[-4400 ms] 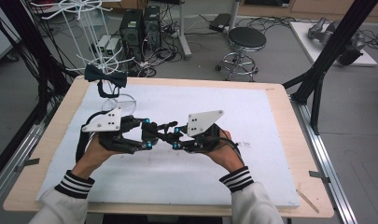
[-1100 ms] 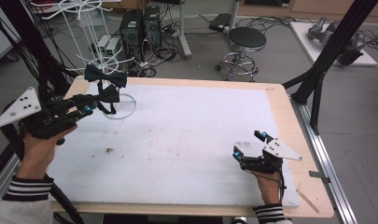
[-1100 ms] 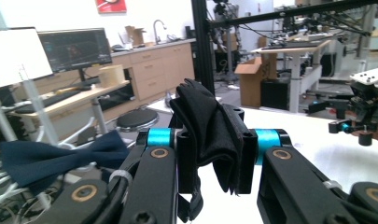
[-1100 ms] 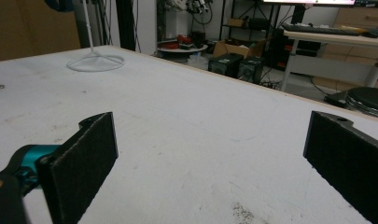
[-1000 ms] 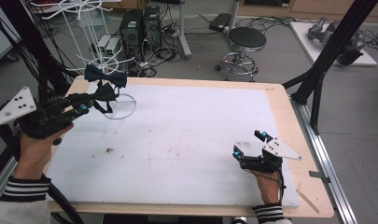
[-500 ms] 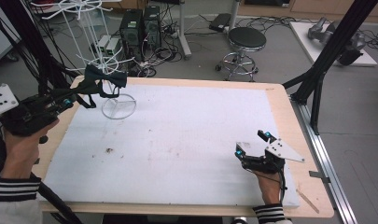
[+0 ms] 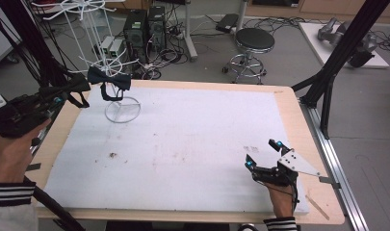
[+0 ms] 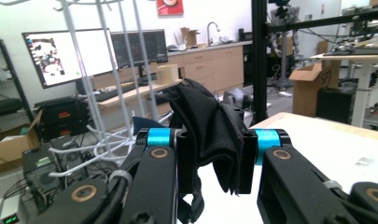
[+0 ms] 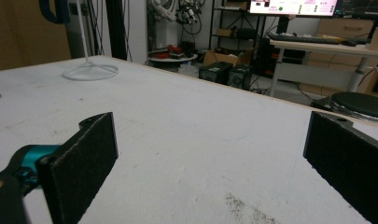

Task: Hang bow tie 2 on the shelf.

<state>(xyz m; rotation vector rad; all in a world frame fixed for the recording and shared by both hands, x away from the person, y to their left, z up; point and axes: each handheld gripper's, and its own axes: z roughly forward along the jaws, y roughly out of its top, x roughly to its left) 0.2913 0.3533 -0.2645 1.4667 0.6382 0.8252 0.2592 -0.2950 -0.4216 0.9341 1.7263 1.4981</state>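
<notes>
A black bow tie (image 7: pixel 109 78) hangs by the white wire stand (image 7: pixel 123 111) at the table's far left corner, with its strap looping down. My left gripper (image 7: pixel 83 85) reaches in from beyond the table's left edge and is shut on the near end of the tie. In the left gripper view, the bunched black cloth (image 8: pixel 210 126) is pinched between the pads of the left gripper (image 8: pixel 210 140). My right gripper (image 7: pixel 264 153) rests near the front right of the white mat (image 7: pixel 192 139). It stands open, and the right gripper view (image 9: pixel 210 140) has bare mat between the wide-apart jaws.
The stand's ring base sits on the mat's far left corner, seen far off as the stand base (image 9: pixel 89 71). A stool (image 7: pixel 254 41), computer towers (image 7: pixel 144 29) and black frame legs (image 7: pixel 334 62) stand beyond the table. A small dark smudge (image 7: pixel 112 155) marks the mat.
My left hand has drawn back to the left, off the table's edge, and slightly up, still gripping the black cloth. The right hand has stayed where it was.
</notes>
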